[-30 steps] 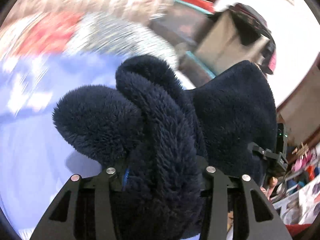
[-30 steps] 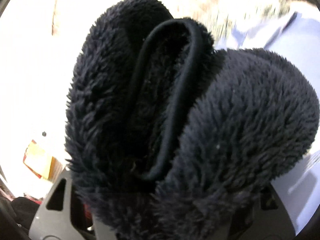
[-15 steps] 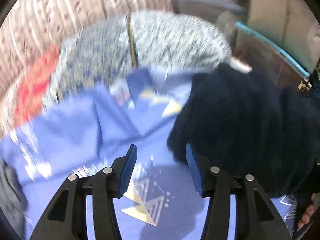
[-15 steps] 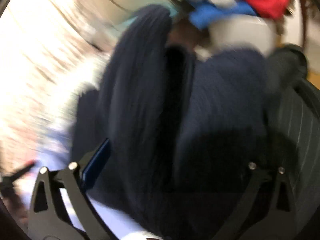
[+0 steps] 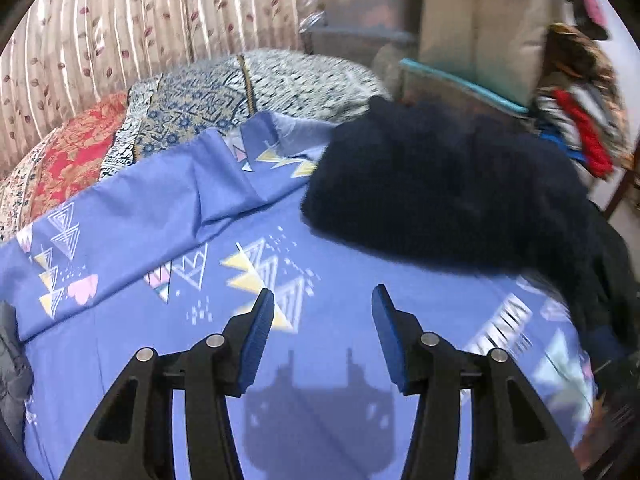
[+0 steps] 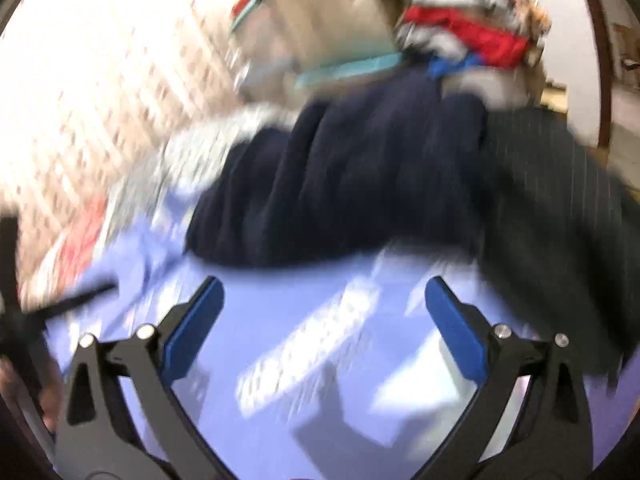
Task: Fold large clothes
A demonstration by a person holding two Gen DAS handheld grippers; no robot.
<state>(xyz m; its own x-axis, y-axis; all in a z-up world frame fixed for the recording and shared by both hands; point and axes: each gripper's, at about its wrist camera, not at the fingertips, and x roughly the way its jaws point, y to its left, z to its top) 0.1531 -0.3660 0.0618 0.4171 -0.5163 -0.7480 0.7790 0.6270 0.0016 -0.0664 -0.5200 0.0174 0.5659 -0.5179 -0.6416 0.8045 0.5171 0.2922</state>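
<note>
We log the navy fleece garment (image 5: 448, 184) lying as a compact bundle at upper right of the left wrist view, on the blue patterned bedsheet (image 5: 168, 216). In the right wrist view it sits at upper centre (image 6: 352, 184), blurred. The left gripper (image 5: 322, 324) has its fingers apart with nothing between them, over bare sheet at lower centre, apart from the fleece. The right gripper (image 6: 324, 312) is likewise spread and empty.

Our judgement: this fleece looks folded and set down; its final neatness cannot be told. A dark pinstriped garment (image 6: 560, 216) lies just beside it at right and may be next. A heap of mixed clothes (image 5: 576, 92) at far upper right suggests more is left.

We can read no brands, labels or writing in either view.
</note>
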